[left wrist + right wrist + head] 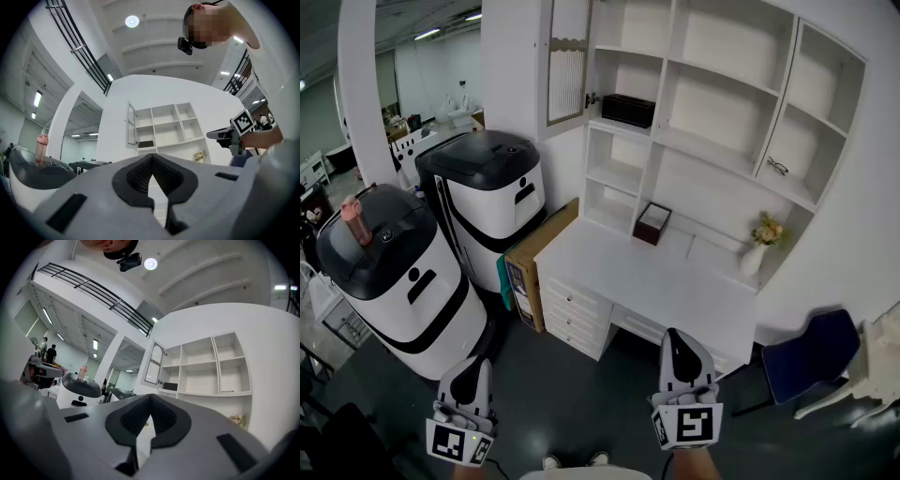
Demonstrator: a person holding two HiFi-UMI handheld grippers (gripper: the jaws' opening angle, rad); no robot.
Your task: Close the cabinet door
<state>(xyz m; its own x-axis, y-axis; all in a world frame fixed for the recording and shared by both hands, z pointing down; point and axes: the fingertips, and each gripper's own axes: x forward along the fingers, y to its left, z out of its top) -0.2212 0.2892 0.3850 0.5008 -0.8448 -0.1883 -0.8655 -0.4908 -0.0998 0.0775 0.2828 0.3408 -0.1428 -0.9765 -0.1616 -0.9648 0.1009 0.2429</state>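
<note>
The cabinet door (567,61), a white frame with ribbed glass, stands swung open at the upper left corner of a white shelf unit (727,103), its free edge turned away from the compartment it covers. Just below and to the right of the door, a black box (628,110) sits on a shelf, and a pair of glasses (777,167) lies on a shelf further right. Under the shelves a white desk (656,281) with drawers carries a small dark box (652,223) and, near its right end, a white vase with yellow flowers (757,248). A cardboard box (539,261) leans against the desk's left side, next to two black-and-white machines (487,202); a pink bottle (356,221) stands on the nearer one. A blue chair (811,356) stands at the right. Both claws are held low in front of the person, well apart from the door and the desk. The left claw (472,373) has its jaws together with nothing between them, and the right claw (677,345) is likewise closed and empty.
</note>
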